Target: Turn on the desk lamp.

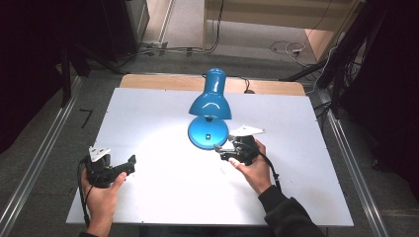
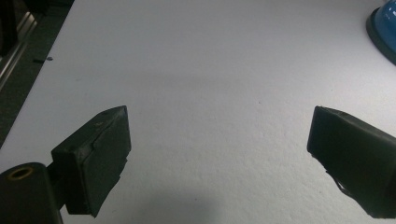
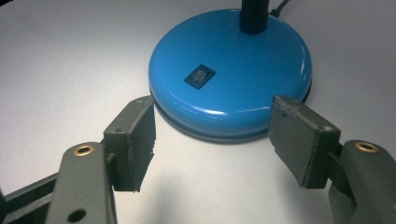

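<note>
Right gripper view: right gripper (image 3: 212, 135) jaws spread, nothing btwn, just short of glossy blue round lamp base (image 3: 231, 70) w/ black rocker switch (image 3: 200, 76), prob. not touching; left gripper (image 2: 219, 154) spread over white tabletop (image 2: 196, 70).

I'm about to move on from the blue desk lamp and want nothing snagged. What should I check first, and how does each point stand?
1. Right gripper free of the lamp base: ok, jaws open, nothing between them, pads short of the base rim.
2. Lamp lit: ok, a bright pool lies on the table under the shade.
3. Rocker switch reachable: ok, it faces the right gripper.
4. Lamp upright and stable: ok, the base sits flat.
5. Left gripper idle: ok, open over bare table.
6. Lamp cord slack: cannot tell, it runs off behind the lamp.
</note>
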A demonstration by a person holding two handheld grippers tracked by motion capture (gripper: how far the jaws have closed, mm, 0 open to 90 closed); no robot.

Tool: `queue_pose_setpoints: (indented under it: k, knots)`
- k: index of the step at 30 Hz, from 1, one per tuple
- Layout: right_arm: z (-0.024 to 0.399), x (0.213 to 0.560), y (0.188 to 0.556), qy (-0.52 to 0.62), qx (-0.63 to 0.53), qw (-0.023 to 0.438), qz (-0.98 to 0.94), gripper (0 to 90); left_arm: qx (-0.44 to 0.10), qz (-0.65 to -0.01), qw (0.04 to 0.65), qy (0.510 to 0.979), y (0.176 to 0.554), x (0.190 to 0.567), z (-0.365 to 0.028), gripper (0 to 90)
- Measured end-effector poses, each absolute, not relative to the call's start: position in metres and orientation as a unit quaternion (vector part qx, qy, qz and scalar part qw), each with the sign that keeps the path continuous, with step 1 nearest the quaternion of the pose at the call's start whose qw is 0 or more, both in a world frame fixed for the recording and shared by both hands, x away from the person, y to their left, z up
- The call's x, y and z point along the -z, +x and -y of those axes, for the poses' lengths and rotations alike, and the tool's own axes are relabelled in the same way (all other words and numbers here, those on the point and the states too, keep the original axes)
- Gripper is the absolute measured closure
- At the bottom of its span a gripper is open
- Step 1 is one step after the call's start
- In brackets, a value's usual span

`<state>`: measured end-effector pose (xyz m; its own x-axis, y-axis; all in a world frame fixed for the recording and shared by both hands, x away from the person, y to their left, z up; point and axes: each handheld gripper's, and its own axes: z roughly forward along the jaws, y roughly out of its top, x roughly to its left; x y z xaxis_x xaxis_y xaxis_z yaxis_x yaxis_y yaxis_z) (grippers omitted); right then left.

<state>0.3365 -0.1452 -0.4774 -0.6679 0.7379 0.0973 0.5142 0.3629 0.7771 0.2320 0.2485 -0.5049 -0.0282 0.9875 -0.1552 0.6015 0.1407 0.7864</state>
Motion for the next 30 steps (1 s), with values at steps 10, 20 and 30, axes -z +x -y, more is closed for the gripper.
queue_pose_setpoints:
  k: [10, 20, 30]
  knots:
    - [0.174, 0.471, 0.326, 0.396, -0.417, 0.139, -0.806, 27.7, -0.269, -0.665, 0.358, 0.598, 0.233, 0.505, -0.248, 7.1]
    - [0.2, 0.467, 0.315, 0.403, -0.414, 0.149, -0.803, 26.9, -0.268, -0.665, 0.358, 0.598, 0.233, 0.505, -0.248, 7.1]
    - [0.24, 0.47, 0.302, 0.42, -0.405, 0.162, -0.795, 26.9, -0.264, -0.666, 0.359, 0.598, 0.233, 0.506, -0.248, 7.1]
